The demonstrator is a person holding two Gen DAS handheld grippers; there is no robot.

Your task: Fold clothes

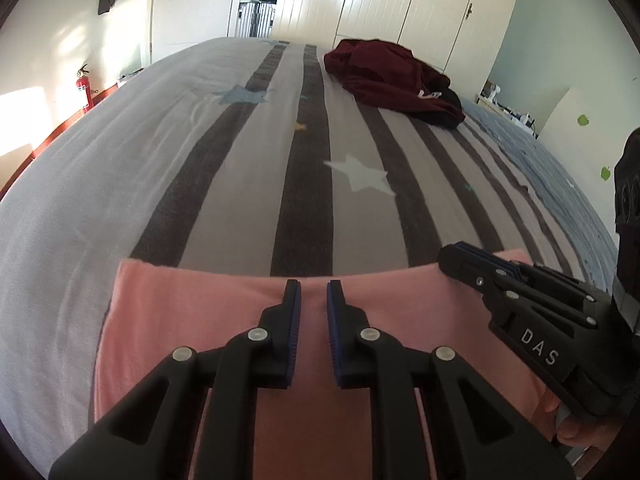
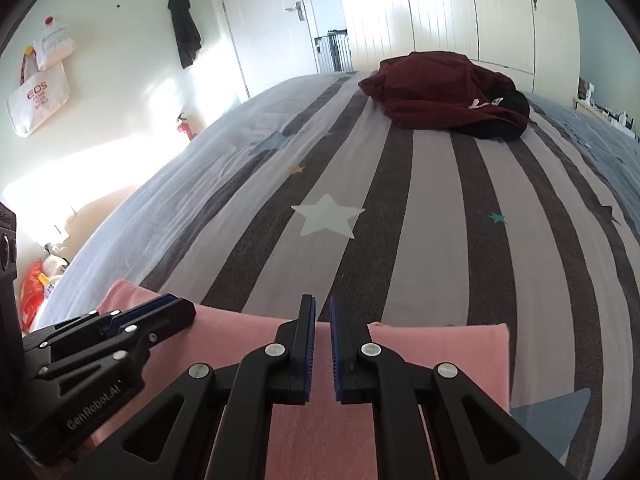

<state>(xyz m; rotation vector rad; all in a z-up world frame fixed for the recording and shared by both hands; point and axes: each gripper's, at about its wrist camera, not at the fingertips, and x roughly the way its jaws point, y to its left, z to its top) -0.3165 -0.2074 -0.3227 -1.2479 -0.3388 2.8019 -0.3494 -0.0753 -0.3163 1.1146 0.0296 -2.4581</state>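
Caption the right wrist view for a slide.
Right gripper, slightly open, over pink cloth on striped bed; maroon garment beyond.

Home bedroom: striped bed [image 1: 224, 168], wardrobe doors [image 2: 440, 12].

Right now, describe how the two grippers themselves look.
Both the left gripper and right gripper are matte black linkages with silver pivot pins and ribbed blue pads on the fingers. White lettering reads "DAS" on the right one, "GenRobot.AI" on the left.
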